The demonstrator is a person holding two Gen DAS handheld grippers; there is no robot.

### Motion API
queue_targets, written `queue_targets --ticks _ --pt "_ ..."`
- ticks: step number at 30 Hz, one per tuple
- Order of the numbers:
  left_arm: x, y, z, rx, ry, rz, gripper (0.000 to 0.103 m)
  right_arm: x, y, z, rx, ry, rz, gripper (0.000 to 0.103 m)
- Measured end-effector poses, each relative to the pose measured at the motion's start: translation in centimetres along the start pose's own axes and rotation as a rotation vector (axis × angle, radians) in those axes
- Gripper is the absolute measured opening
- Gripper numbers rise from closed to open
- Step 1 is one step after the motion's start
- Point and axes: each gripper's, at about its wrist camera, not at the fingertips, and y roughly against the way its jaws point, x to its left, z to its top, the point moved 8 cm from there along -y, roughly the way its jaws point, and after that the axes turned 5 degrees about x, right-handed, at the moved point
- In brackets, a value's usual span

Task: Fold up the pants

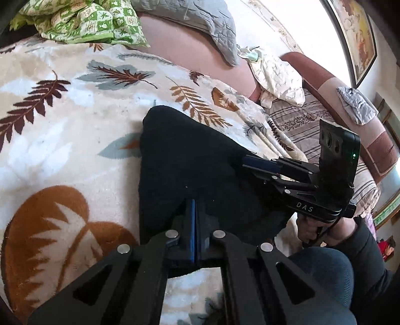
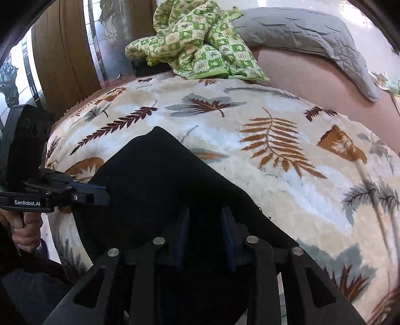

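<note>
Black pants (image 1: 180, 155) (image 2: 155, 180) lie folded in a rough triangle on a cream blanket with a leaf print (image 1: 75, 112) (image 2: 287, 175). My left gripper (image 1: 193, 203) (image 2: 106, 193) is shut, blue pads together, its tip touching the near left edge of the pants. Whether any cloth is pinched between the pads I cannot tell. My right gripper (image 2: 205, 212) (image 1: 246, 165) stands over the pants' right side with its fingers apart. The space between them is dark cloth, and the pads do not visibly press on it.
A green patterned quilt (image 1: 82, 22) (image 2: 200, 45) and a grey quilted pillow (image 1: 200, 17) (image 2: 312, 32) lie at the back against the pink sofa back (image 1: 190, 57). A cream cloth (image 1: 277, 77) sits at the right. A person's knee (image 1: 322, 272) is close by.
</note>
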Motion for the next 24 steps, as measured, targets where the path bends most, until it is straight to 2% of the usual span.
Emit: queue_targets --ticks 5,10,13,15,17,18,19,21,23,24 --pt "-0.4 -0.1 0.1 0.029 -0.024 0.061 0.001 -0.4 0.1 -0.1 -0.002 -0.061 0.048 0.029" --pt "0.0 0.0 0.4 0.055 0.023 0.025 0.001 0.0 0.3 -0.1 -0.009 -0.031 0.008 0.03" --pt "-0.8 0.7 0.7 0.053 -0.013 0.066 0.001 0.2 2.4 0.1 -0.046 -0.038 0.008 0.03" --pt "-2.4 2.4 1.4 0.003 -0.083 0.09 0.009 0.6 4.6 -0.2 -0.099 -0.033 0.039 0.03" --pt "-3.9 3.8 1.7 -0.047 -0.17 0.098 0.031 1.5 6.5 -0.9 -0.123 -0.007 0.079 0.033" --pt "-4.0 4.0 1.7 -0.056 -0.188 0.111 0.036 1.8 6.9 -1.5 -0.11 0.007 0.077 0.036" --pt "-3.2 3.2 1.5 -0.026 -0.166 0.142 0.038 1.9 6.5 -2.4 -0.066 0.014 0.067 0.036" --pt "-0.6 0.2 0.3 0.087 -0.099 0.167 0.035 1.9 3.9 -4.8 0.084 0.012 0.089 0.037" --pt "0.2 -0.2 0.2 0.055 -0.087 0.135 0.035 1.9 3.5 -4.7 0.076 0.018 0.092 0.037" --pt "0.2 0.0 0.4 0.064 -0.075 0.128 0.035 1.8 3.6 -4.5 0.079 -0.001 0.104 0.037"
